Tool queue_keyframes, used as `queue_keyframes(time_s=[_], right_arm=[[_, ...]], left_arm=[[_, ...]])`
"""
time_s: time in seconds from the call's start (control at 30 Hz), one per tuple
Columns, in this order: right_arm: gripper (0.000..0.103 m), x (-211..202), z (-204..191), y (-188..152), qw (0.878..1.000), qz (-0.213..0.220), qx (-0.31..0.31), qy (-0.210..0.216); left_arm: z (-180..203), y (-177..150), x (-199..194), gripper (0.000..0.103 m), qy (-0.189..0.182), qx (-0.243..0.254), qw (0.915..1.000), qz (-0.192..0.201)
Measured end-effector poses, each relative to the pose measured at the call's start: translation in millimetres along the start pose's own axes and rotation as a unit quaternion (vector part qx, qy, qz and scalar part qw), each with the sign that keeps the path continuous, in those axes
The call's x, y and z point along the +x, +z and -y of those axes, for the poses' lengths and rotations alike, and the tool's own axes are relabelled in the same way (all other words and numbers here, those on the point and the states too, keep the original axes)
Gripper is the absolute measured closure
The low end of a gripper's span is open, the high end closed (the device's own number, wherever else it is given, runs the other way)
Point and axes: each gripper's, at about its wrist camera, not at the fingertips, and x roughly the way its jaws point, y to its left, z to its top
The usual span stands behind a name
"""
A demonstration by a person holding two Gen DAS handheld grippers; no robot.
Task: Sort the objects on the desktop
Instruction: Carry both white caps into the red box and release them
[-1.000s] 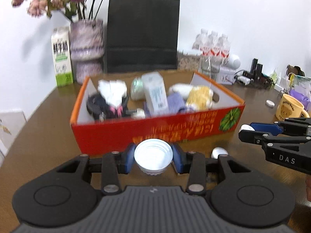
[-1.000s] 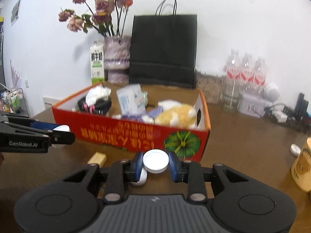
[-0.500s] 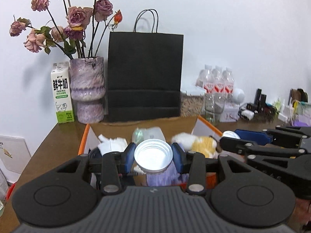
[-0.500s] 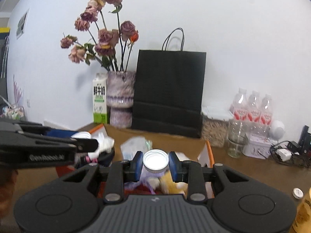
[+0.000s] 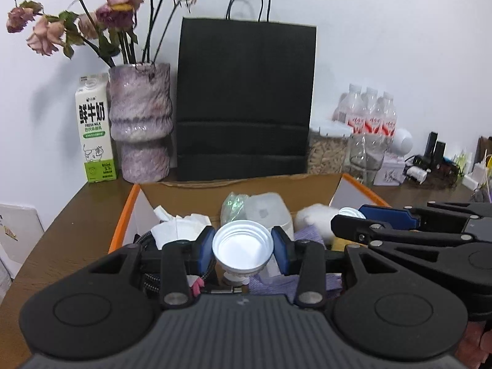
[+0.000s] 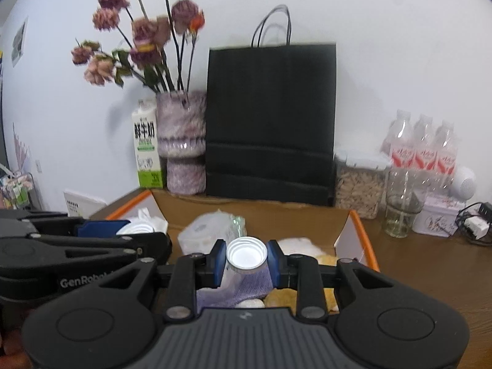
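Both tongs, left [image 5: 243, 250] and right [image 6: 246, 259], each clenched on a white cap [image 5: 243, 247], moved from desk over box [image 5: 123, 215]; drop next.

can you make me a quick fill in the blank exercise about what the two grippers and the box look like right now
1. Each gripper, the left gripper and the right gripper, is shut on a white ____.
2. The milk carton stands directly beside the purple ____.
3. The tall paper bag behind the box is ____ in colour.

Missing words: cap; vase; black
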Motion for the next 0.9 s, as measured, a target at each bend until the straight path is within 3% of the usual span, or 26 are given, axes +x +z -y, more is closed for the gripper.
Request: queue_keyframes(time_s=[0.2, 0.47, 0.5, 0.57, 0.63, 0.67, 0.73, 0.9], right_arm=[[0.076, 11, 1, -13, 1.0, -0.017, -0.001, 0.002], [0.073, 8, 2, -14, 1.0, -0.013, 0.0, 0.008], [0.069, 7, 3, -14, 1.0, -0.014, 0.001, 0.008], [0.046, 6, 5, -12, 1.0, -0.01, 0.003, 0.004], [0.035, 3, 7, -10, 1.0, -0.006, 0.002, -0.007], [0.02, 1, 9, -10, 1.0, -0.004, 0.003, -0.01], [0.007, -2, 13, -9, 1.0, 0.002, 0.009, -0.016], [0.0, -7, 17, -5, 1.0, 0.008, 0.013, -0.018]], left_arm=[[4, -8, 6, 0.062, 0.005, 0.021, 0.9997, -0.007], [4, -7, 1, 0.059, 0.026, 0.027, 0.9992, 0.012], [3, -6, 0, 0.052, 0.028, 0.026, 0.9992, 0.013], [2, -5, -2, 0.037, 0.04, 0.027, 0.9987, 0.016], [0, -5, -4, 0.023, 0.063, 0.028, 0.9974, 0.021], [-2, -4, -5, 0.015, 0.07, 0.026, 0.997, 0.022], [-8, -2, -7, 0.001, 0.081, 0.015, 0.9962, 0.027], [-17, 1, -10, 0.0, 0.066, -0.005, 0.9975, 0.027]])
